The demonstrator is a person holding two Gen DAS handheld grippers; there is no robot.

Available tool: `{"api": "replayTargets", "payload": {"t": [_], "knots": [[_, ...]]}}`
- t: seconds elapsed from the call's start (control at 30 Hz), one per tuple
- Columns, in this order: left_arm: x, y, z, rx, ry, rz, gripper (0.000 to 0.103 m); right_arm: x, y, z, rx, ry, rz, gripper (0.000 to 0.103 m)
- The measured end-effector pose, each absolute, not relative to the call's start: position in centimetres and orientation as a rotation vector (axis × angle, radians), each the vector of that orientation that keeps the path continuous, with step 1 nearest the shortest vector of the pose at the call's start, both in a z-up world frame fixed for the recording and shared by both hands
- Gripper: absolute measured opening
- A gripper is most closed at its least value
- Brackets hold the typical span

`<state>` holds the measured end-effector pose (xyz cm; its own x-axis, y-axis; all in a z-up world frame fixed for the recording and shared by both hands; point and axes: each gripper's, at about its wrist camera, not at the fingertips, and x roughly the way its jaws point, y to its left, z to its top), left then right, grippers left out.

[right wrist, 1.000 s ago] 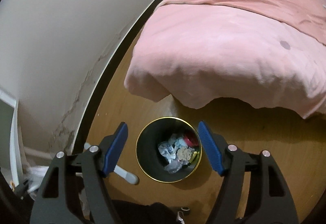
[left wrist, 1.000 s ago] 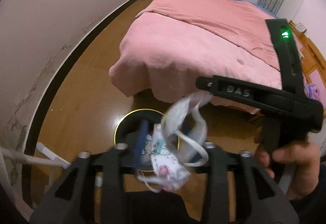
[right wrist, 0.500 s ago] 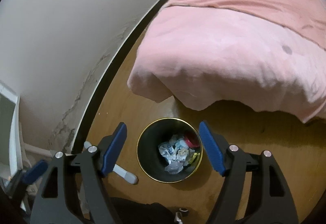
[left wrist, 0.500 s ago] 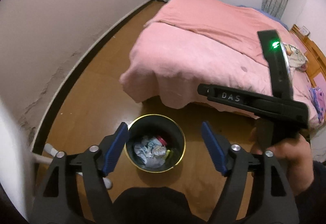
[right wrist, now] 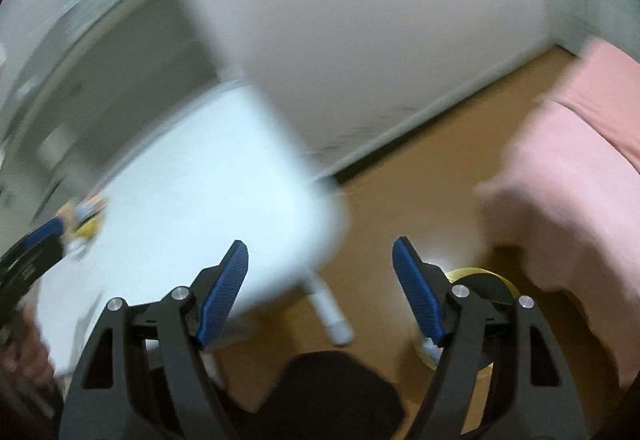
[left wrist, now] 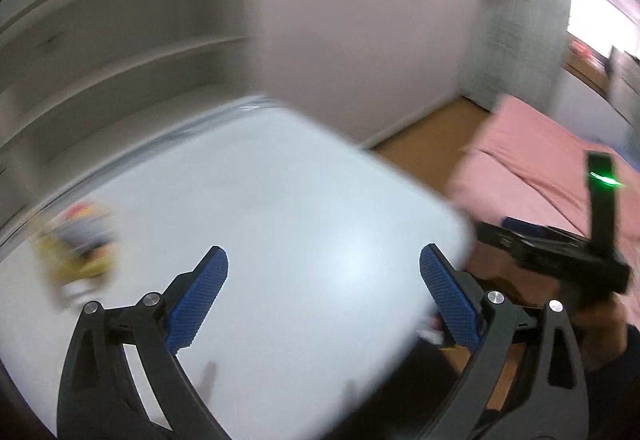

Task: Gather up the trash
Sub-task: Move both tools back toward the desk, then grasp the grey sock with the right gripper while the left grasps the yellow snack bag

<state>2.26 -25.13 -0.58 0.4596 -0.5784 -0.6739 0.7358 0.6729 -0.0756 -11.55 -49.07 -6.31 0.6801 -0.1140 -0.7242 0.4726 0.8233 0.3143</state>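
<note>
Both pairs of fingers stand wide and empty: left gripper, whose jaws have just been opening, and right gripper. Blurred trash, yellow and orange, lies near the left edge of the white table. It looks light and crumpled, probably soft; pinch its bulk.

Blurred throughout. Right gripper with blue pads spread, empty, above wooden floor. White table at left, pink bedspread at right, gold-rimmed bin partly hidden behind right finger.
</note>
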Motion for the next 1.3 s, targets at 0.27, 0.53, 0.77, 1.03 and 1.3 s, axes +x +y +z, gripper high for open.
{"api": "replayTargets", "payload": {"t": [0.27, 0.53, 0.77, 1.03, 1.3], "knots": [[7.9, -10.7, -1.5, 0.125, 0.781, -0.497, 0.094, 4.5, -36.4, -3.5, 0.418, 0.823, 0.065, 0.072], [9.0, -3.4, -4.1, 0.021, 0.868, -0.371, 0.094, 17.5, -29.2, -4.3, 0.416, 0.951, 0.196, 0.07], [11.5, -1.7, -3.7, 0.003, 0.868, -0.346, 0.094, 19.7, -26.9, -4.7, 0.366, 0.977, 0.196, 0.015], [15.8, -6.2, -1.6, -0.057, 0.854, -0.387, 0.094, 15.3, -28.7, 1.2, 0.403, 0.769, 0.188, 0.011], [19.3, -12.7, -2.7, 0.017, 0.883, -0.339, 0.094, 10.8, -32.2, 0.3, 0.474, 0.773, 0.146, 0.011]]}}
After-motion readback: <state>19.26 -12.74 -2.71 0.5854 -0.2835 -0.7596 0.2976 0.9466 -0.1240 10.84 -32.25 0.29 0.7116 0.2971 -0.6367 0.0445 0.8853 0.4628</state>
